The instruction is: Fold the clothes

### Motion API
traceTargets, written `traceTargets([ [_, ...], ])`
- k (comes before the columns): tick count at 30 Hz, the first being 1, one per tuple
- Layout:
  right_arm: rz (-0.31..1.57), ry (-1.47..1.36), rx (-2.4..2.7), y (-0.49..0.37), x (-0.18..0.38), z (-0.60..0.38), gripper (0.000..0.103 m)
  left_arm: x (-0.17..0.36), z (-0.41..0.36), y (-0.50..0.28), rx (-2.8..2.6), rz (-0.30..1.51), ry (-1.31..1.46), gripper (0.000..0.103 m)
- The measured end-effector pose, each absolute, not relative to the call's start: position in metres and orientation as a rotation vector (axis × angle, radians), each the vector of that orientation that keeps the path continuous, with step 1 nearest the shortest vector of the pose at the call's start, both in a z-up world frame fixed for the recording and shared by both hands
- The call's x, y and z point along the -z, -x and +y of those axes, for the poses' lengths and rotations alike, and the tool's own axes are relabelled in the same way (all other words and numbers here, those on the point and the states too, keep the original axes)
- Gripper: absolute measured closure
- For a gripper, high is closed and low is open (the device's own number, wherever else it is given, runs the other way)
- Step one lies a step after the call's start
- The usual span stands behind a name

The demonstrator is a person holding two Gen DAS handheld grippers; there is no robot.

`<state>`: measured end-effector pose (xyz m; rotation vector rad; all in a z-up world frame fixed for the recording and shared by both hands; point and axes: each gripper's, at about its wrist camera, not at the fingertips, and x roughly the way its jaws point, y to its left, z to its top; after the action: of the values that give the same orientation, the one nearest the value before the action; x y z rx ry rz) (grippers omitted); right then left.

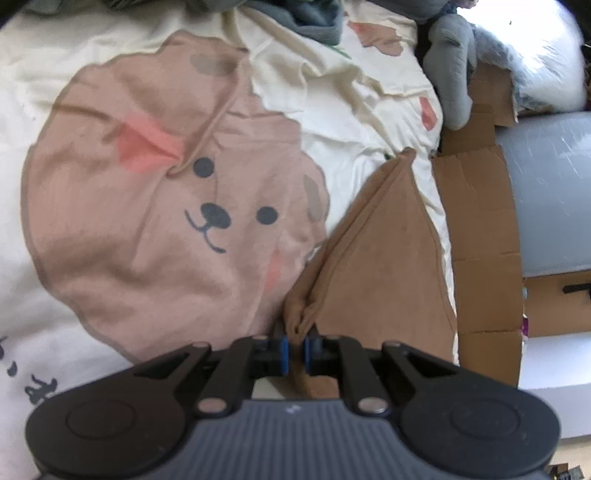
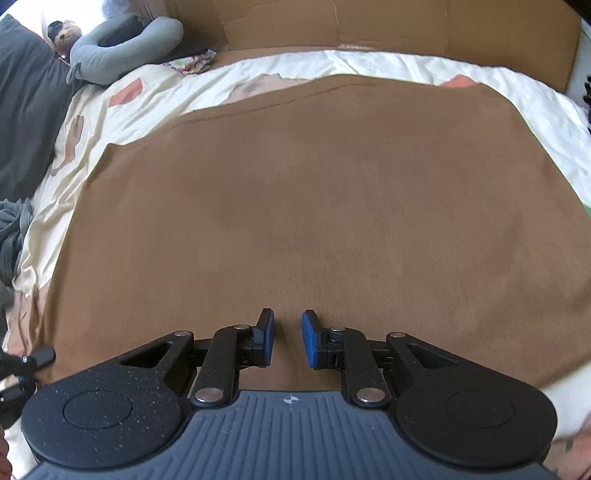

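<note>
A brown garment (image 2: 314, 206) lies spread flat on the bed and fills most of the right wrist view. In the left wrist view its edge (image 1: 376, 258) rises in a fold toward my left gripper (image 1: 294, 349), which is shut on a bunched corner of it. My right gripper (image 2: 288, 328) hovers just over the near part of the brown cloth. Its jaws stand slightly apart with nothing between them.
The bed has a cream cover with a pink bear face (image 1: 177, 206). A grey pillow (image 2: 125, 48) and dark clothes (image 2: 26, 110) lie at the far left. Cardboard (image 1: 480, 229) stands along the bed's right side, and also shows behind the bed (image 2: 369, 22).
</note>
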<state>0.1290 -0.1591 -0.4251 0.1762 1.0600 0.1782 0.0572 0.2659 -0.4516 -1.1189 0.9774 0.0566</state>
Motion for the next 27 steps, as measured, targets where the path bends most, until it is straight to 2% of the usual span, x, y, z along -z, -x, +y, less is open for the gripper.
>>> traceTargets([
  [27, 0.982, -0.125, -0.226, -0.257, 0.441, -0.135, 0.082, 0.450, 0.266, -0.056, -0.041, 0.981, 1.096, 0.095],
])
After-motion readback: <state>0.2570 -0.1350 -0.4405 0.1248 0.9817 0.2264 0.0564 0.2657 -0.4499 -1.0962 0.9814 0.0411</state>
